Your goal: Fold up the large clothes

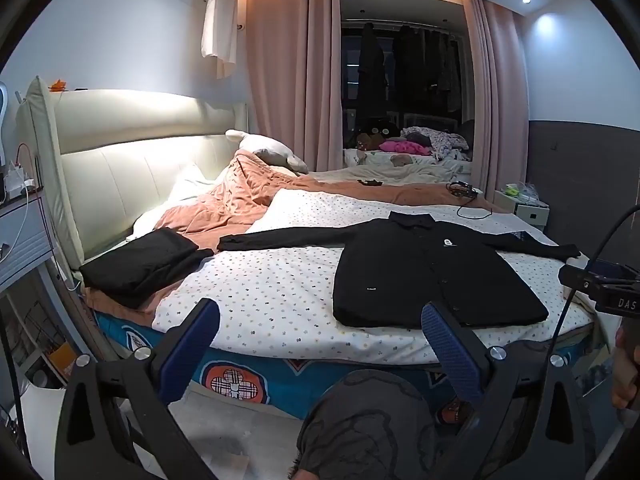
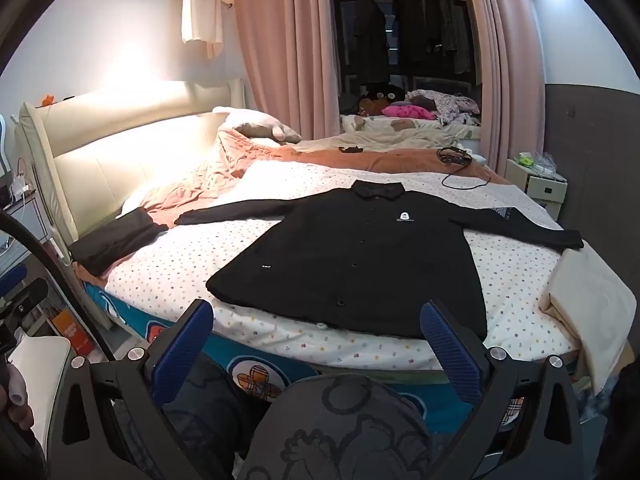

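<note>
A black button-up jacket [image 1: 432,272] [image 2: 360,256] lies flat, front up, on the dotted white sheet [image 1: 272,288] [image 2: 168,264] of the bed, both sleeves spread out sideways. A folded black garment [image 1: 144,264] [image 2: 112,240] rests at the bed's left end near the headboard. My left gripper [image 1: 320,320] hangs open before the bed's near edge, left of the jacket's hem, holding nothing. Also open and holding nothing, my right gripper [image 2: 316,318] hovers just short of the jacket's hem. Both have blue pads.
An orange quilt [image 1: 240,200] and pillows lie bunched behind the jacket. A cable and small dark items [image 2: 456,160] sit on the far side. Cream folded cloth [image 2: 588,300] lies at the bed's right corner. The person's knees [image 2: 340,428] are below the grippers. Nightstands flank the bed.
</note>
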Available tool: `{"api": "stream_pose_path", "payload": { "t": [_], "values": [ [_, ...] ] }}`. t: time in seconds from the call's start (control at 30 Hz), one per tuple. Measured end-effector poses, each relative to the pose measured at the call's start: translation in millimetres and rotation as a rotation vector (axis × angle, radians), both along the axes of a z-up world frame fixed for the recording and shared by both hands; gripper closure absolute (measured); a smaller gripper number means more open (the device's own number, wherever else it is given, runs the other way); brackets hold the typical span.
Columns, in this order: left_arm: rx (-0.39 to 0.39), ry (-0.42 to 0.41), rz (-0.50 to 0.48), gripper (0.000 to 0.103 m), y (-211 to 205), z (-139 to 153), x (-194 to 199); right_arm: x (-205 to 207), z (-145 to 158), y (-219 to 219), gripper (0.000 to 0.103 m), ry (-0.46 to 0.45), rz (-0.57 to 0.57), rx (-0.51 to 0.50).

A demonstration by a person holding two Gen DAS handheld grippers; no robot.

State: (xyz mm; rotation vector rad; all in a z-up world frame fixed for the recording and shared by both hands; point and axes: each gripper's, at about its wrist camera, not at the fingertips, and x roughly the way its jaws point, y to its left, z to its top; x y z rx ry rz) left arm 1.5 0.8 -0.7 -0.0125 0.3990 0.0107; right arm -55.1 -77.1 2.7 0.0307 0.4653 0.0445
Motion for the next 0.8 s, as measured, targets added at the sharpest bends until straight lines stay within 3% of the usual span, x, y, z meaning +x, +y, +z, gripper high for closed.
{"api": "stream_pose_path", "payload": {
  "t": [0.2, 0.47, 0.8],
  "values": [
    [-0.015, -0.038, -0.02, 0.0, 2.9, -1.0, -4.2, 2.0, -2.1, 5.0, 0.0, 0.0, -0.014, -0.008],
    [-0.032, -0.042, -0.031, 0.0, 9.1, 2.3, -8.6, -4.1, -1.7, 4.4, 0.0, -0.016, -0.016, 0.042],
    [-0.045, -0.041, -0.026, 0.0, 9.8, 0.9, -19.7, -15.1, -1.5, 4.7, 0.0, -0.022, -0.006, 0.016]
  ]
}}
